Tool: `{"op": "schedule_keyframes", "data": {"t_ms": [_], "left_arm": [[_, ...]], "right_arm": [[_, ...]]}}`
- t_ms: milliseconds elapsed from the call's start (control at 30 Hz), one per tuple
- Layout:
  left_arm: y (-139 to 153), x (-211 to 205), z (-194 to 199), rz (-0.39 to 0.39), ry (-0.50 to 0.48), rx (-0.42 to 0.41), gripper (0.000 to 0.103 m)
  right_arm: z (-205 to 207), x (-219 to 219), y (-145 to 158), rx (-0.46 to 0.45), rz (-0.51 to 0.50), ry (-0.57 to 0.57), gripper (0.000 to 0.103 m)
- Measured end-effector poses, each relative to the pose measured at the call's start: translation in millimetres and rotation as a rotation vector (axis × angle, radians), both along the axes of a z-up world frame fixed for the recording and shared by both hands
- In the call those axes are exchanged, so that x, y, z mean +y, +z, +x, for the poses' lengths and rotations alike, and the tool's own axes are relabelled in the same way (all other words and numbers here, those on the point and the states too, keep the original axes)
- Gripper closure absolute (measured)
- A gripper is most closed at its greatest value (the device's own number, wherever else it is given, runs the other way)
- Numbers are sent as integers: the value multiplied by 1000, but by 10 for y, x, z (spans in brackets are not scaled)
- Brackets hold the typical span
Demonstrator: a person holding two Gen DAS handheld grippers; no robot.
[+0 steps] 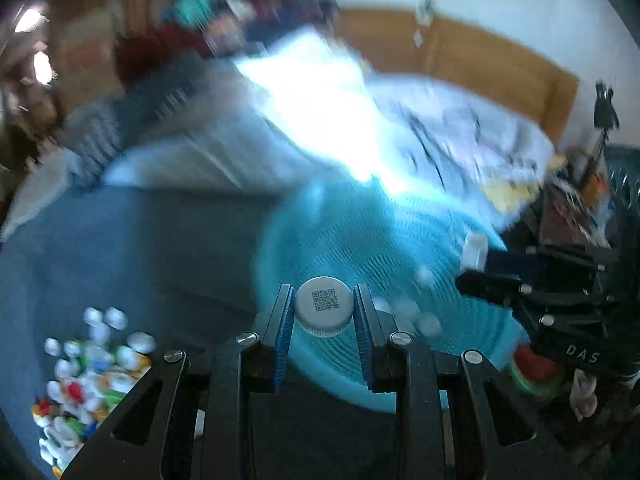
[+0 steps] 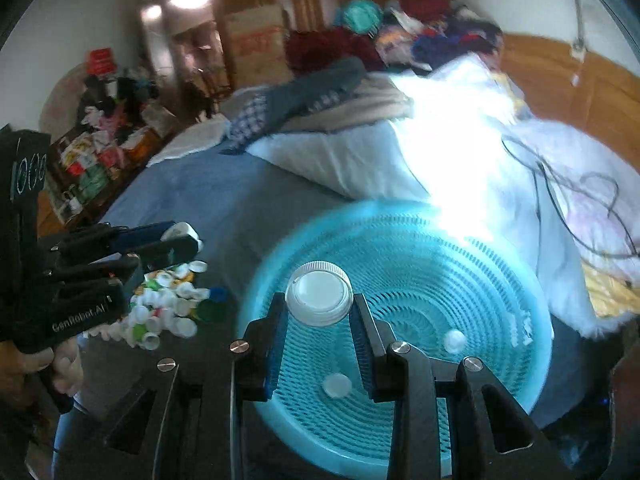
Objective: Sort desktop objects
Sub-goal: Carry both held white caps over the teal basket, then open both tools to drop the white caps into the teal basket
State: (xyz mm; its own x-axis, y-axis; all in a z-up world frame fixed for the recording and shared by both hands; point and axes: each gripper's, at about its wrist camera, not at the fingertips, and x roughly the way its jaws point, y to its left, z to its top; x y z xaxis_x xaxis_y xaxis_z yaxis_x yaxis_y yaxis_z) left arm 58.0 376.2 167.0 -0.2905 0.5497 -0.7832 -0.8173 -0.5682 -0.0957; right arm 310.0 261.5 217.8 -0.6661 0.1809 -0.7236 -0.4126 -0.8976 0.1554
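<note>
A round turquoise basket (image 2: 532, 320) with a slotted bottom lay on the blue sheet of the bed (image 2: 192, 200). Inside it lay two small white caps (image 2: 337, 385), one near the middle and another (image 2: 454, 340) toward the right wall; both rested flat on the mesh and well apart from each other.

The right gripper (image 2: 320, 312) hung over the basket with its jaws clamped on a large white cap (image 2: 319, 294), ribbed around its edge, its hollow side facing the camera. The left gripper (image 1: 324, 312) also hung over the basket's near-left part, its jaws clamped on a grey cap (image 1: 324, 304) that carried a printed square code on its flat top. In the right wrist view the left gripper (image 2: 188, 240) showed from the side with a pale cap between its tips, held by a hand (image 2: 60, 364) at the lower left edge.

To the left of the basket, on the sheet, lay a loose pile of bottle caps (image 2: 168, 308), mostly white with some green, yellow, red and blue among them; a blue one and a green one lay nearest the basket's rim. Beyond the basket lay a white pillow (image 2: 340, 160), rumpled white bedding (image 2: 560, 168) with a dark cable (image 2: 540, 176) across it, and folded dark clothing (image 2: 320, 84). The left wrist view was badly blurred outside the gripper itself.
</note>
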Motion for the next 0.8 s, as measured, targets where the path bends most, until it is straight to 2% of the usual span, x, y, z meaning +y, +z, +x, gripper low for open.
{"op": "schedule_keyframes", "data": {"t_ms": [133,367,400,467,500,533,600,700,733,800], "left_arm": [[-249,325,30,-108,-42,-50,78],[-283,379,180,-87,-58,-42,78],[-300,392,157,-84,-59,-45,74],[-292,365,164,-76,-56,-36,57],[-251,301,184,-56,-45,-6,43],[-232,300,187,-42,-37,10,39],[-174,102,164,-4,-8,24,39],[-127,-358,115,71,58,63,39],[-144,-692,95,108,108,78,39],[-231,-1156,53,135,183,95,39]], "right_arm": [[17,260,-115,-38,-75,-26,68],[62,295,-243,-48,-84,-23,68],[73,284,-257,-47,-83,-23,68],[79,282,-264,-42,-75,-25,68],[82,282,-265,-39,-66,-33,56],[95,267,-256,-30,-58,-38,38],[115,219,-216,-3,-41,-42,29],[123,80,-160,36,-40,-20,29],[130,12,-156,51,-41,-8,29],[134,-115,-188,63,-51,11,29]]}}
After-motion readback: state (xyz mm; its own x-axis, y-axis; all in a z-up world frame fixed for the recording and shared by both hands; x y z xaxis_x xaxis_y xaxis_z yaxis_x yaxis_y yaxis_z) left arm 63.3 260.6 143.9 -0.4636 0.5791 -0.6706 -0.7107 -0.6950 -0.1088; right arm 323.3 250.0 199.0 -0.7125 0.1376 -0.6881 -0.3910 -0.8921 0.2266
